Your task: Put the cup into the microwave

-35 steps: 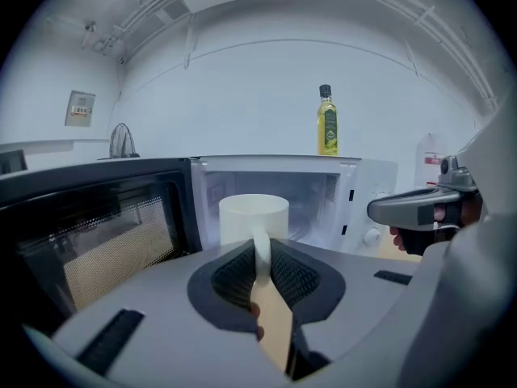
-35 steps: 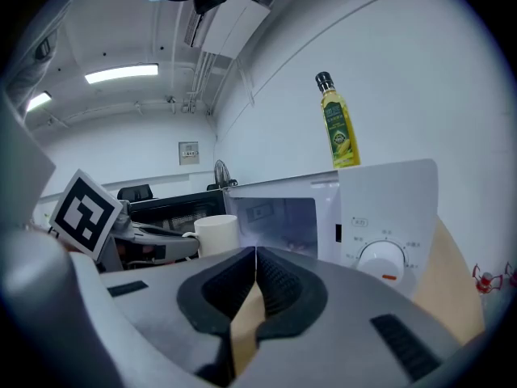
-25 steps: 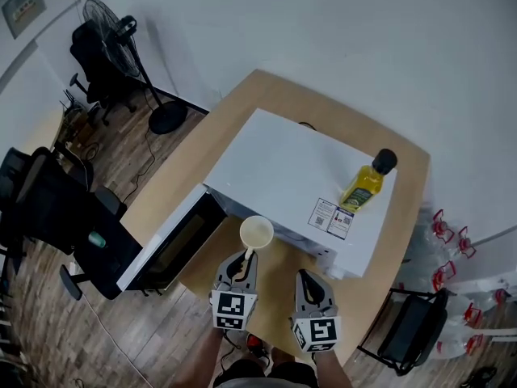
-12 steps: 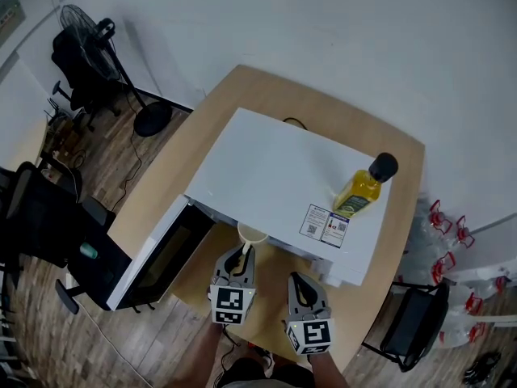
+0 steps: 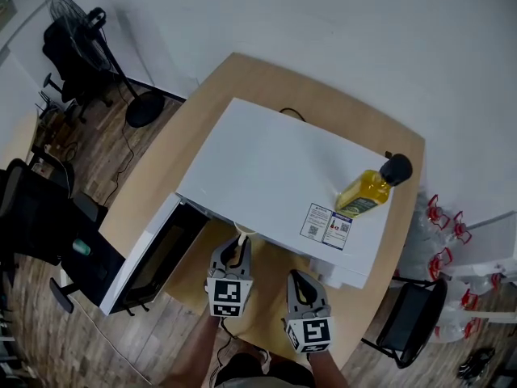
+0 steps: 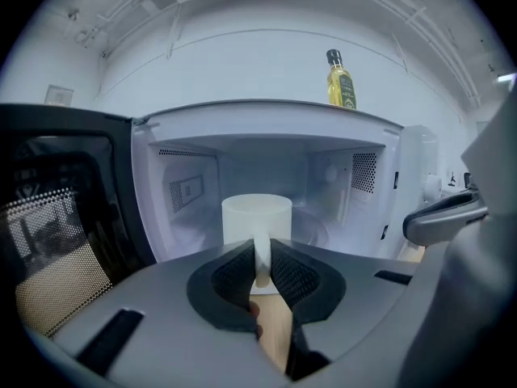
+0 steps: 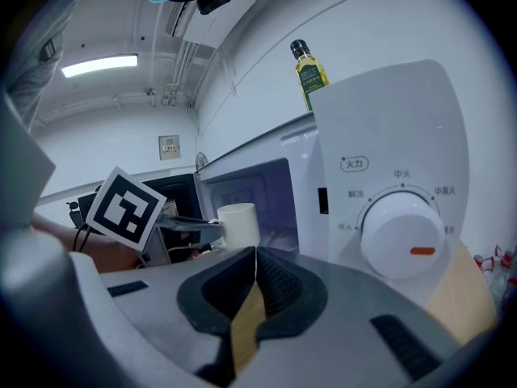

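Left gripper (image 6: 261, 269): clamped on the thin handle of the white cup (image 6: 256, 215), with the handle upright between the ribbed pads and the cup body just beyond the fingertips. Holds the cup upright at the mouth of the open microwave (image 5: 275, 172), directly in front of the cavity. Seen from the head view only as a rim at the front edge of the white top. Right gripper (image 7: 254, 267): closed, pad against pad, with nothing between. Positioned just beside the left gripper, in front of the control panel and facing the white dial (image 7: 401, 234) with its orange mark. Beyond both grippers: door (image 5: 145, 253) wide open at the left of the cavity. On the microwave top, near the right rear corner: upright yellow oil bottle (image 5: 367, 191) with a black cap, close to a printed label (image 5: 327, 221). Under the microwave: light wooden counter (image 5: 202, 111). Farther off, on the wood floor: black office chair (image 5: 36, 217) and standing fan (image 5: 81, 23).
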